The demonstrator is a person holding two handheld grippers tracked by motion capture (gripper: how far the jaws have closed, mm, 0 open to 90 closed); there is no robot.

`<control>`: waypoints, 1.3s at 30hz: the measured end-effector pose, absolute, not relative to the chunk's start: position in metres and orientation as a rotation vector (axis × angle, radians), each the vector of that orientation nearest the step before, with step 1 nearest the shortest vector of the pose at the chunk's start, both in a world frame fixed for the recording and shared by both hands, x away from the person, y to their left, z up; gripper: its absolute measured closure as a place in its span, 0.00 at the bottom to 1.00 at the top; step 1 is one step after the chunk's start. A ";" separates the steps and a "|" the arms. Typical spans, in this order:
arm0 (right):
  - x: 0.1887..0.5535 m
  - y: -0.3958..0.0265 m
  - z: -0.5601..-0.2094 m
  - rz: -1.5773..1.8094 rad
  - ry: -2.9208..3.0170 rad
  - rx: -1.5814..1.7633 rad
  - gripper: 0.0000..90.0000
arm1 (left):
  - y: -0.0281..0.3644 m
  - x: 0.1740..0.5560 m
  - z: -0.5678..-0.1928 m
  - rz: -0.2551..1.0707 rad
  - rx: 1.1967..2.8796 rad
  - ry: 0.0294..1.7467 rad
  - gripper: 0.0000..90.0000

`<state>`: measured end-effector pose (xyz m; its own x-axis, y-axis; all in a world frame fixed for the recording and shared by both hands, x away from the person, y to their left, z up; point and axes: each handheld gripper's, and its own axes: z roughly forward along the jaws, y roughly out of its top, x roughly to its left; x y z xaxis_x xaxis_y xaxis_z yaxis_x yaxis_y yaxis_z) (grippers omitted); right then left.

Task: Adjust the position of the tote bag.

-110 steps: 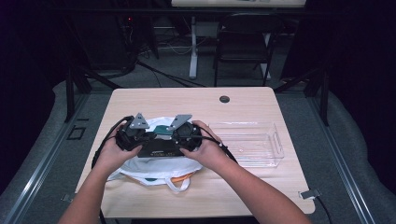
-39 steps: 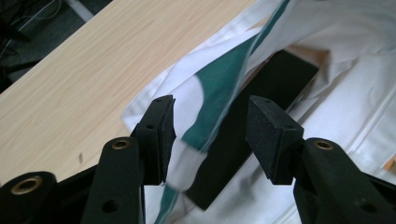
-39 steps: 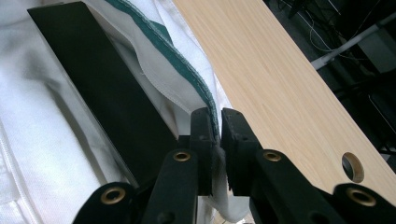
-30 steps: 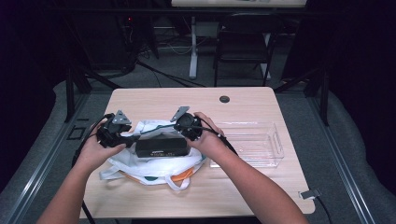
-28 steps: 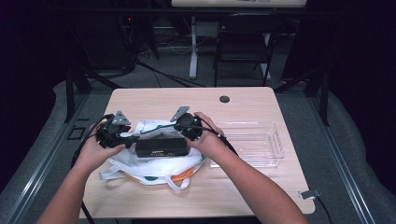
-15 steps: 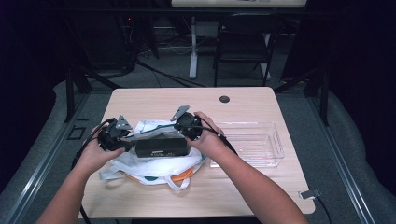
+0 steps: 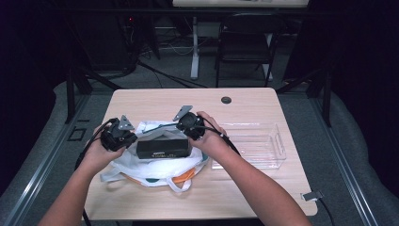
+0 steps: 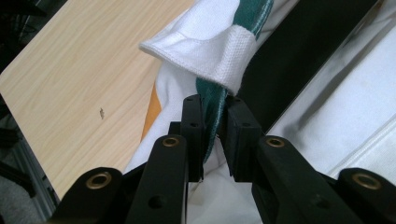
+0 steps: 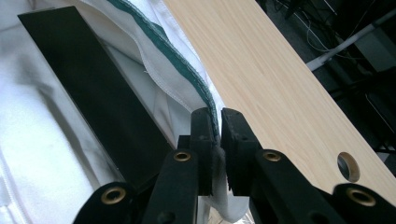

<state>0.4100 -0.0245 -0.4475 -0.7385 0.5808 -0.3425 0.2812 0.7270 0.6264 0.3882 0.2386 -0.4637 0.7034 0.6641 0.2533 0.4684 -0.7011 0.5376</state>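
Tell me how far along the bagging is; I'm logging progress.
Done: the black box lies on the white bag, at its mouth. In hand: the right gripper is shut on the bag's green-trimmed rim, and the left gripper's jaws have just been closing on the rim at the other side. Left: probably spreading the mouth and getting the box fully inside. The clear tray sits beside the bag.

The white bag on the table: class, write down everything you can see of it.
The white bag is soft woven fabric with a green-trimmed rim and orange patches. It lies crumpled on the wooden table, left of a clear plastic tray. A black box lies at its mouth. The left gripper has just closed on the rim; the right gripper pinches the opposite rim.
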 end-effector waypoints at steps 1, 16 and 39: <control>0.410 -0.025 -0.447 0.751 2.396 0.653 0.93 | 0.238 0.389 -0.464 0.610 2.471 0.872 0.90; 0.419 -0.024 -0.452 0.709 2.385 0.651 0.93 | 0.237 0.398 -0.467 0.588 2.458 0.879 0.97; 0.429 -0.021 -0.462 0.661 2.403 0.657 0.93 | 0.238 0.412 -0.474 0.562 2.439 0.925 0.97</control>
